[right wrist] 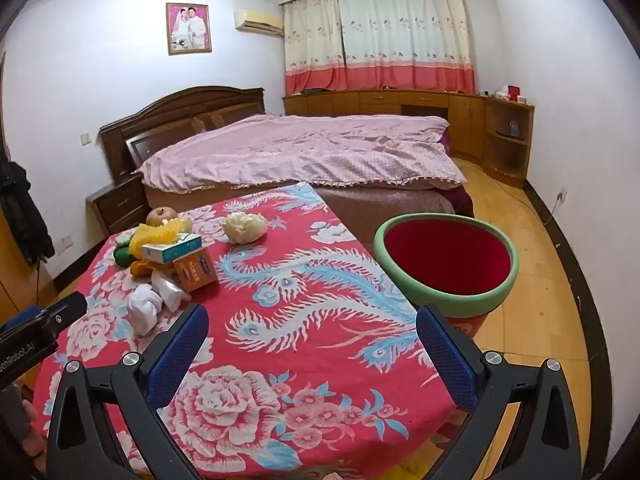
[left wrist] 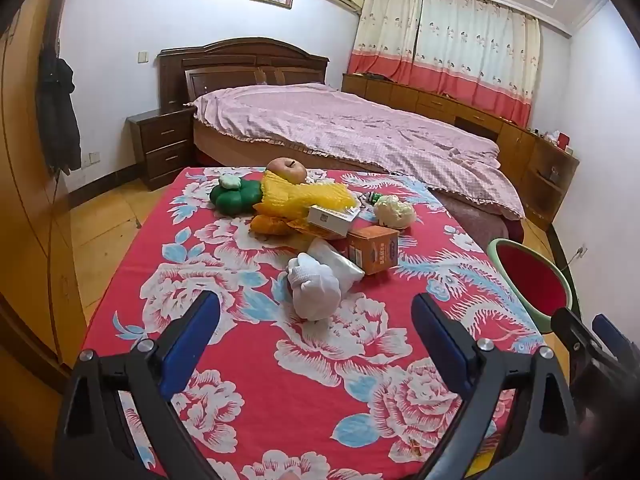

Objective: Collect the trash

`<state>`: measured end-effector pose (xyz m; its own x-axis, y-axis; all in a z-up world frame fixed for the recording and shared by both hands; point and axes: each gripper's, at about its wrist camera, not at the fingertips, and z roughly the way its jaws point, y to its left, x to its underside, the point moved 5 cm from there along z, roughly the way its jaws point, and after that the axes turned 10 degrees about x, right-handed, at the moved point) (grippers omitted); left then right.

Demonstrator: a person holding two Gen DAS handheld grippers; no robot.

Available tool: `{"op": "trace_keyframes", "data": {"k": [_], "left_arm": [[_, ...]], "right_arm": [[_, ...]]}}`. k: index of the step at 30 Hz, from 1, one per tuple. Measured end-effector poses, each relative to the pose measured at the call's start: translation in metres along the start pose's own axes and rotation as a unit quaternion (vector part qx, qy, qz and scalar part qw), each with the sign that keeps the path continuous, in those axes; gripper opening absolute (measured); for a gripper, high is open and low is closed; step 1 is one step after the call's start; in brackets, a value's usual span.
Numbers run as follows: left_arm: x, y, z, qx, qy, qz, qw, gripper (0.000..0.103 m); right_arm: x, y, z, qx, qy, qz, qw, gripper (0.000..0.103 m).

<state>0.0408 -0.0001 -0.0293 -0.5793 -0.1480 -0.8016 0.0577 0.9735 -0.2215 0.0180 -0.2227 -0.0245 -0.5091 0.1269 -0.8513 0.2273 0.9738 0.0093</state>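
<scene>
A table under a red flowered cloth (left wrist: 280,360) (right wrist: 304,320) holds a pile of items. There is a white crumpled bundle (left wrist: 314,290) (right wrist: 145,307), a clear plastic bag (left wrist: 338,262), an orange box (left wrist: 374,248) (right wrist: 197,269), a white carton (left wrist: 332,218) (right wrist: 172,250), yellow foam netting (left wrist: 300,194) (right wrist: 158,236), and a cream crumpled wad (left wrist: 394,210) (right wrist: 245,227). A green-rimmed red bin (right wrist: 446,264) (left wrist: 532,276) stands off the table's right edge. My left gripper (left wrist: 316,320) is open just short of the white bundle. My right gripper (right wrist: 312,328) is open over the cloth, left of the bin.
An apple (left wrist: 287,170) (right wrist: 161,215), a green plush item (left wrist: 236,196) and an orange item (left wrist: 270,225) lie in the pile. A bed with a pink cover (left wrist: 340,128) (right wrist: 304,152) stands behind the table. A nightstand (left wrist: 164,144) and a wooden cabinet (right wrist: 420,108) line the walls.
</scene>
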Motion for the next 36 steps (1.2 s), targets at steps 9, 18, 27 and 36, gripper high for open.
{"op": "trace_keyframes", "data": {"k": [9,18,27,36], "left_arm": [[-0.0006,-0.0038,-0.0015,-0.001,-0.008,0.002,1.0,0.096],[-0.0024,-0.003,-0.0034,-0.001,-0.009,0.002,1.0,0.096],[-0.0014,-0.0007,-0.0045,-0.002,-0.009,0.002,1.0,0.096],[-0.0026,-0.0007,-0.004,-0.002,-0.009,0.002,1.0,0.096]], "right_arm": [[-0.0002,-0.0015,0.0002,-0.002,0.003,-0.001,1.0,0.103],[-0.0014,-0.0028,0.0008,-0.001,0.005,0.001,1.0,0.103],[-0.0013,-0.0023,0.0006,-0.001,0.005,0.002,1.0,0.103],[-0.0008,-0.0044,0.0003,-0.001,0.006,0.002,1.0,0.103]]}}
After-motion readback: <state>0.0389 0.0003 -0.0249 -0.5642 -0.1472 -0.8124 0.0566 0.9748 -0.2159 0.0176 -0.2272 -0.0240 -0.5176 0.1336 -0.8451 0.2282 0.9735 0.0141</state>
